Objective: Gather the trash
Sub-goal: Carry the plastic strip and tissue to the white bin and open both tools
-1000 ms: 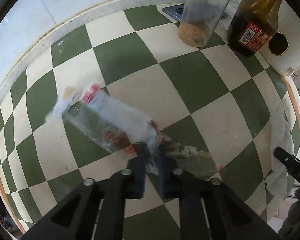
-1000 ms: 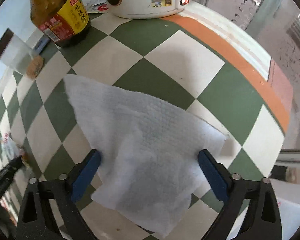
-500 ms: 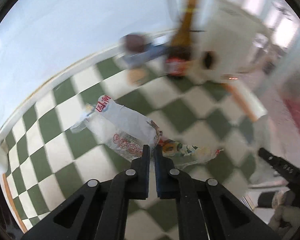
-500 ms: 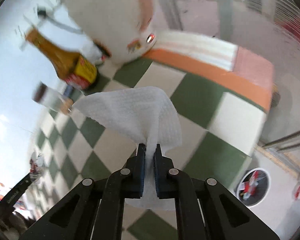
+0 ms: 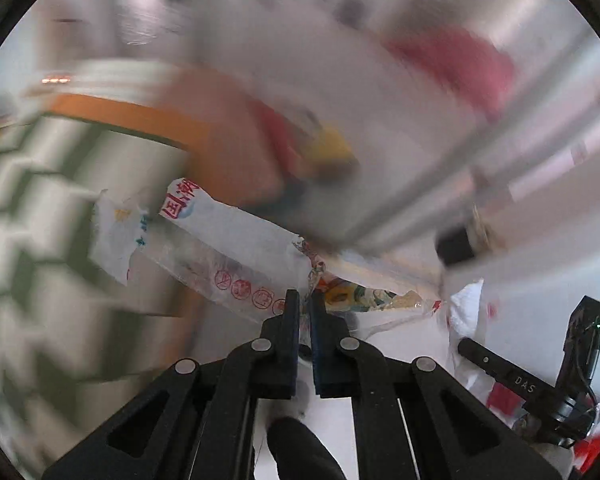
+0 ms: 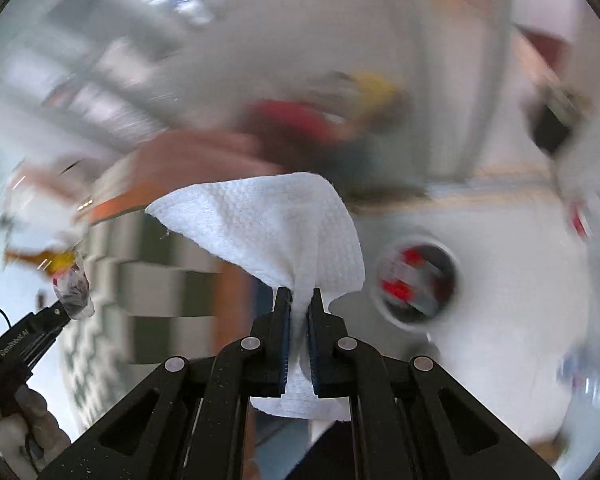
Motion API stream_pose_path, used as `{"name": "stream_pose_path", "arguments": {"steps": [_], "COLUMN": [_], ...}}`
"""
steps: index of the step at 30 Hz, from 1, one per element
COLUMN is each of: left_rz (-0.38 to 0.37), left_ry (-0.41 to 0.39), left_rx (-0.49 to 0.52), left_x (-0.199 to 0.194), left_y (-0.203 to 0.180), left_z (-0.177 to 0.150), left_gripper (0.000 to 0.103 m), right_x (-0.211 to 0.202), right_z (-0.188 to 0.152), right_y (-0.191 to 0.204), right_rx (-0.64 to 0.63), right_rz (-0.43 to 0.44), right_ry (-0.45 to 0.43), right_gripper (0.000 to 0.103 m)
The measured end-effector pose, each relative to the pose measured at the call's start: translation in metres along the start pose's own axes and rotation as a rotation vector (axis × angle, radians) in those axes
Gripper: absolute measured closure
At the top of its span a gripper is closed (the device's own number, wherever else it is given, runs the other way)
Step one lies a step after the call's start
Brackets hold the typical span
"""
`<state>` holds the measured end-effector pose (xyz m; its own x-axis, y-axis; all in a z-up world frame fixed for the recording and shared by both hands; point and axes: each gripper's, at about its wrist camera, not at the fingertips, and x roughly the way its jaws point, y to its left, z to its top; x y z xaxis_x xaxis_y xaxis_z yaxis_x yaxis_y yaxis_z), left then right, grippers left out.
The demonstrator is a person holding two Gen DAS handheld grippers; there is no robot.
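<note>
The plastic wrapper (image 5: 228, 248) sits at centre frame in my left view, pinched at its middle by the left claw (image 5: 304, 312), and the paper towel (image 6: 276, 224) is pinched in the right claw (image 6: 298, 308). Both have left the checkered tabletop (image 5: 32, 240), which has slid from filling the frame to a blurred strip at left. I judge pickup complete; a round opening (image 6: 415, 284), possibly the bin, appears at right centre.

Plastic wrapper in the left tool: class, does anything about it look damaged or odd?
Yes. The plastic wrapper is crumpled and its far end is ragged, as if torn open. The left tool pinches it at a twisted waist, so both ends stick out sideways.
</note>
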<state>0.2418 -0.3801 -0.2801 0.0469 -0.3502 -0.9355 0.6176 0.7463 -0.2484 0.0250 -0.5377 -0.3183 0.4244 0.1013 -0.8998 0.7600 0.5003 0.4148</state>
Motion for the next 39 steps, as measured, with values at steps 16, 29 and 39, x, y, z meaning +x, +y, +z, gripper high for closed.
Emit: {"name": "stream_pose_path", "arguments": {"steps": [16, 29, 39], "left_rz": [-0.213, -0.059, 0.21], "left_ry": [0.59, 0.501, 0.2], "left_rx": [-0.178, -0.043, 0.141], "left_x": [0.506, 0.526, 0.399], "left_y": [-0.04, -0.029, -0.036], "left_z": [-0.089, -0.086, -0.076], "left_gripper": [0.1, 0.009, 0.004], "right_x": [0.311, 0.459, 0.385], "right_z": [-0.041, -0.039, -0.028], "right_y": [-0.297, -0.311, -0.284], "right_rx": [0.329, 0.237, 0.139], "right_rz": [0.003, -0.014, -0.125], "right_ry": [0.196, 0.345, 0.265], "right_gripper": [0.095, 0.072, 0.003]}}
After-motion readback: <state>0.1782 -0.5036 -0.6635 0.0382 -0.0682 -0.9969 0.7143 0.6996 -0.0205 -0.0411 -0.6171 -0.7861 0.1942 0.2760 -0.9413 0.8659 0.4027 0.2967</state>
